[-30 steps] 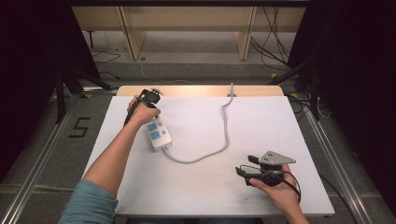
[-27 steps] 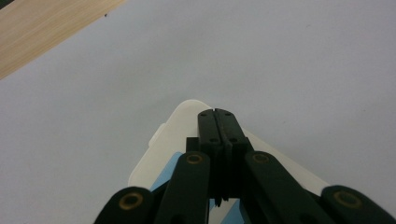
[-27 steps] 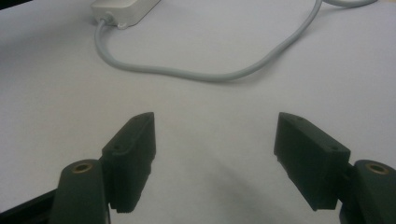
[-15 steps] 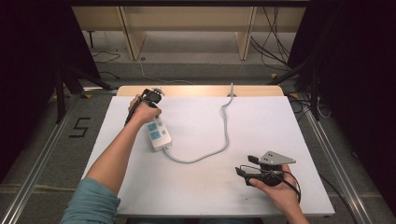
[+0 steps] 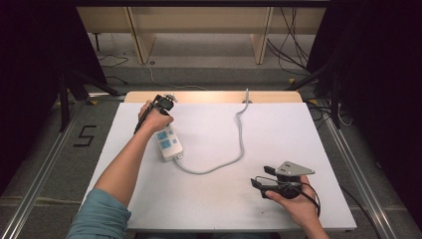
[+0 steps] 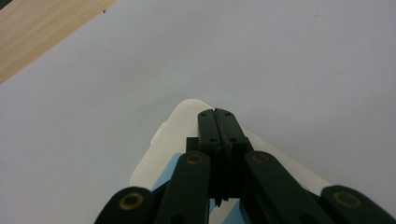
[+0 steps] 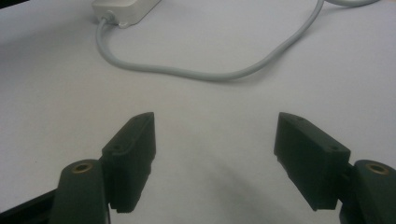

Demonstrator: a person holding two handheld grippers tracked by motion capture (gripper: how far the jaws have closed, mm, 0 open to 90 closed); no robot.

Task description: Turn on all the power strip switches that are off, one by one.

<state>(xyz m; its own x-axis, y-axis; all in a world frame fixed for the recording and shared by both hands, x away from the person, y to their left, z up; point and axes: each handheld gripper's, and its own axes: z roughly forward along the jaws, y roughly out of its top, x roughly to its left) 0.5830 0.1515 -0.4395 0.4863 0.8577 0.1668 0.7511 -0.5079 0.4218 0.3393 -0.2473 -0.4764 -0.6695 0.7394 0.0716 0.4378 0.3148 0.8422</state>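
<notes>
A white power strip (image 5: 169, 144) with blue sockets lies at the table's left, and its grey cable (image 5: 240, 142) curves to the far edge. My left gripper (image 5: 163, 102), held in the person's left hand, is over the strip's far end. In the left gripper view its jaws are shut with nothing between them, the tips (image 6: 219, 114) just over the white end of the strip (image 6: 170, 137). My right gripper (image 5: 260, 176) rests near the front right and stands open (image 7: 215, 135) over bare table. The cable (image 7: 210, 74) and the strip's cable end (image 7: 123, 9) lie beyond it.
A white sheet (image 5: 278, 124) covers the table, with a wooden strip (image 5: 214, 96) bare along the far edge. Metal rails run down both sides of the table. Wooden shelving legs and loose cables stand on the floor beyond.
</notes>
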